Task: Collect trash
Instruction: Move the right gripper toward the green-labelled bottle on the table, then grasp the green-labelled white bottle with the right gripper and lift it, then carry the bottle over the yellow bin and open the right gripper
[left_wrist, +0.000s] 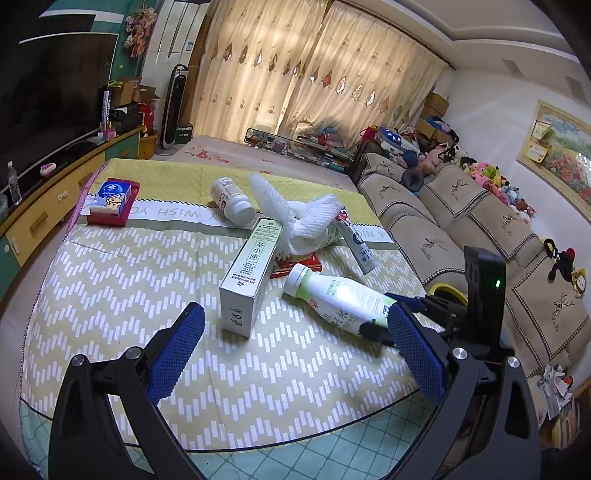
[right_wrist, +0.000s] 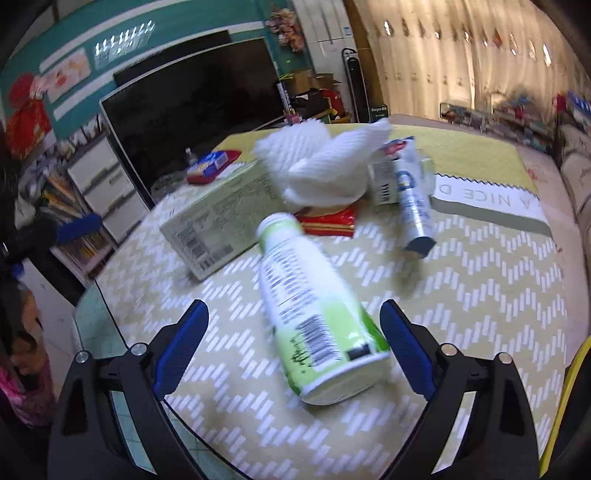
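The green-and-white bottle (right_wrist: 317, 317) is seen lying on its side between the widely spread fingers of the right gripper (right_wrist: 293, 345), untouched by either pad. Ahead to the left lies a tea box (right_wrist: 218, 218), ahead a white foam net (right_wrist: 325, 170), to the right a tube (right_wrist: 413, 199). The left gripper (left_wrist: 295, 350) is held wide open, empty.

You see a yellow-green bench cloth (left_wrist: 129, 295) with white zigzag dashes, a white bottle (right_wrist: 314, 317) with a green label, a pale green-and-white box (left_wrist: 249, 273), white mesh foam (left_wrist: 306, 218), a red wrapper (right_wrist: 328, 221), and blue pads (right_wrist: 181, 347) on your black claw.
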